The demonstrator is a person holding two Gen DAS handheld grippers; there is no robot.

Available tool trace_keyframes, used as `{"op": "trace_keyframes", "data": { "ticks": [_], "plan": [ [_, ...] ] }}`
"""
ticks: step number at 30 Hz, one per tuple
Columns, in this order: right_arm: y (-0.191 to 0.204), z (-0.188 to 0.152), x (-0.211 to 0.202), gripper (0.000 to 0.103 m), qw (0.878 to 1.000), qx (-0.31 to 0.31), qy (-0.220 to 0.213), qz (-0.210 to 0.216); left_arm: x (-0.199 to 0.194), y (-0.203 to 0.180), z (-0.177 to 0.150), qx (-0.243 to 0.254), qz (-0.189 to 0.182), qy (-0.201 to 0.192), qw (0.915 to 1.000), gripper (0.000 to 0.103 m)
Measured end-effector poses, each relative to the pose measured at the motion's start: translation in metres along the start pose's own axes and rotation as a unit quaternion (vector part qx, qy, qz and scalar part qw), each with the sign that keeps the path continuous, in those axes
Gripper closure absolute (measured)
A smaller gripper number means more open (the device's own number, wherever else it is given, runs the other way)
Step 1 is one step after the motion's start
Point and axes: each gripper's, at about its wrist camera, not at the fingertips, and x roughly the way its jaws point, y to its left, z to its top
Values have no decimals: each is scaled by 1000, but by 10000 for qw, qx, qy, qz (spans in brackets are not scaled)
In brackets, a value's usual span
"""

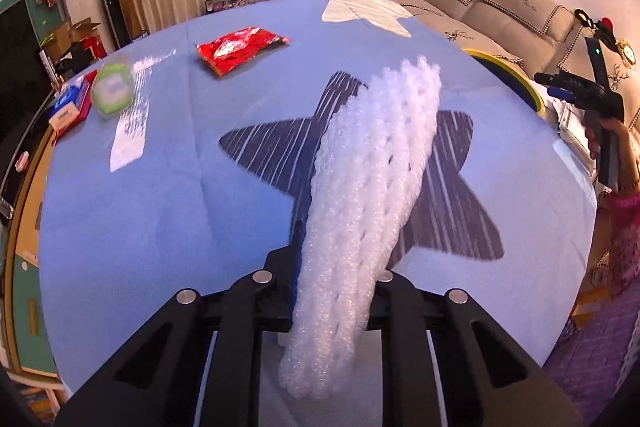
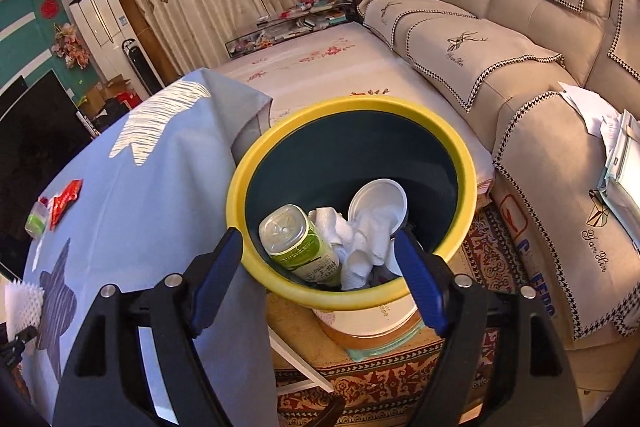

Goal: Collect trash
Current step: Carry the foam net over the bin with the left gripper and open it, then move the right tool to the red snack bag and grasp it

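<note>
The left gripper (image 1: 340,267) is hovering over the middle of the table (image 1: 160,211), its fingers closed on a white foam net (image 1: 368,179) that is sticking up and forward. Wide blue cloth is lying free around it; a red wrapper (image 1: 240,49) is lying near the far edge. The right gripper (image 2: 320,267) is hanging beside the table's corner, over the yellow-rimmed bin (image 2: 468,163), fingers spread apart and holding nothing.

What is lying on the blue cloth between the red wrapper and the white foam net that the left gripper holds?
Nothing: in the left wrist view, only bare blue cloth separates the red wrapper from the white foam net clamped in the left gripper.
</note>
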Motion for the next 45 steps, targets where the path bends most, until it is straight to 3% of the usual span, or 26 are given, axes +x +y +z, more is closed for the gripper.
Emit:
{"op": "trace_keyframes", "data": {
  "ticks": [5, 9, 14, 19, 24, 31, 33, 36, 37, 38, 45],
  "plan": [
    [-10, 0, -19, 29, 9997, 99, -208, 52, -1, -40, 41, 342, -14, -141, 9993, 88],
    [-25, -1, -31, 29, 9992, 190, -339, -73, 10, -81, 90, 562, -316, -210, 9977, 88],
    [-44, -5, -41, 29, 9979, 291, -459, -338, 40, -146, 158, 685, -873, -183, 9937, 88],
    [-64, -9, -48, 29, 9968, 420, -495, -456, 92, -232, 213, 1042, -1156, -22, 9878, 88],
    [-81, -11, -50, 29, 9959, 503, -458, -593, 143, -305, 244, 1396, -950, 65, 9856, 88],
    [-101, -18, -56, 26, 9937, 689, -439, -774, 203, -355, 258, 1420, -907, 387, 9850, 84],
    [-106, -20, -56, 26, 9931, 737, -428, -802, 212, -359, 259, 1358, -862, 429, 9860, 78],
    [-106, -21, -55, 26, 9931, 761, -382, -806, 219, -354, 260, 1285, -750, 400, 9881, 45],
    [-104, -21, -55, 26, 9932, 757, -375, -798, 220, -352, 262, 1244, -714, 375, 9889, 29],
    [-102, -21, -54, 26, 9935, 744, -364, -785, 218, -348, 261, 1205, -712, 351, 9895, 24],
    [-84, -21, -50, 25, 9950, 563, -289, -773, 177, -302, 260, 818, -887, 50, 9927, 17]
  ]
}}
